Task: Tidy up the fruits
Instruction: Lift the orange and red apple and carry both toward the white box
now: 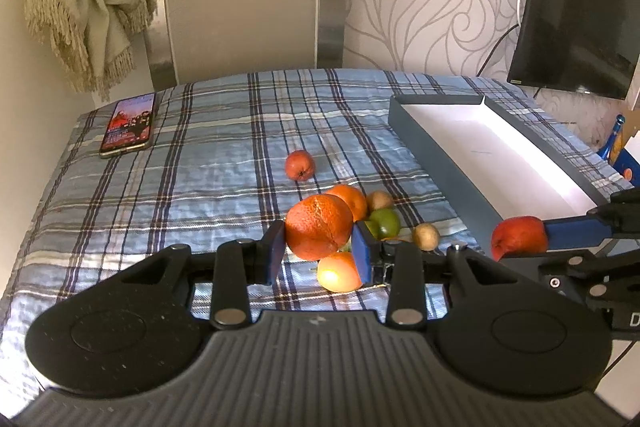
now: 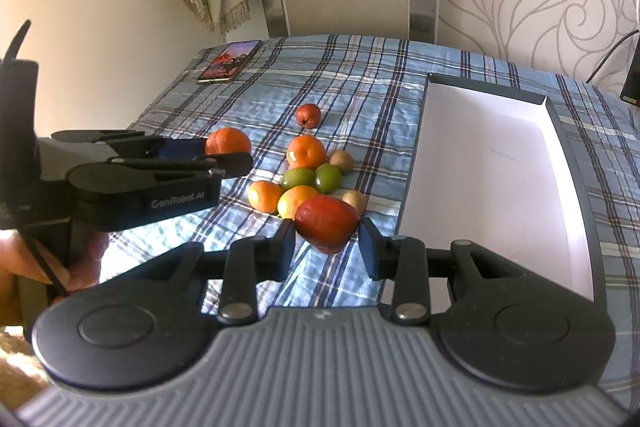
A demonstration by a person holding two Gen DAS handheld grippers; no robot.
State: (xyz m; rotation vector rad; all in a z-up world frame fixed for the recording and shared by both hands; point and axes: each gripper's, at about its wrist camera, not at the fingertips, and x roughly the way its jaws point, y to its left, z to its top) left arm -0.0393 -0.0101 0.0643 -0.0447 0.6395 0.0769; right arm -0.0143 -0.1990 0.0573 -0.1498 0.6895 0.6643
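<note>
Both held above the plaid-clothed worktop (image 1: 160, 187): left gripper (image 1: 318, 247) fingers clamp round orange mandarin (image 1: 318, 227), right gripper (image 2: 327, 239) fingers pinch smooth red fruit (image 2: 326, 223), apparently off-centre; either may slip before the empty grey-walled white tray (image 2: 500, 155).

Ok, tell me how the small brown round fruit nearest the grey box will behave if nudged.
The small brown round fruit looks near-spherical, so it will probably roll. The rumpled blue plaid cloth may slow it. It lies close to the grey white-lined box, whose wall would likely stop it.
</note>
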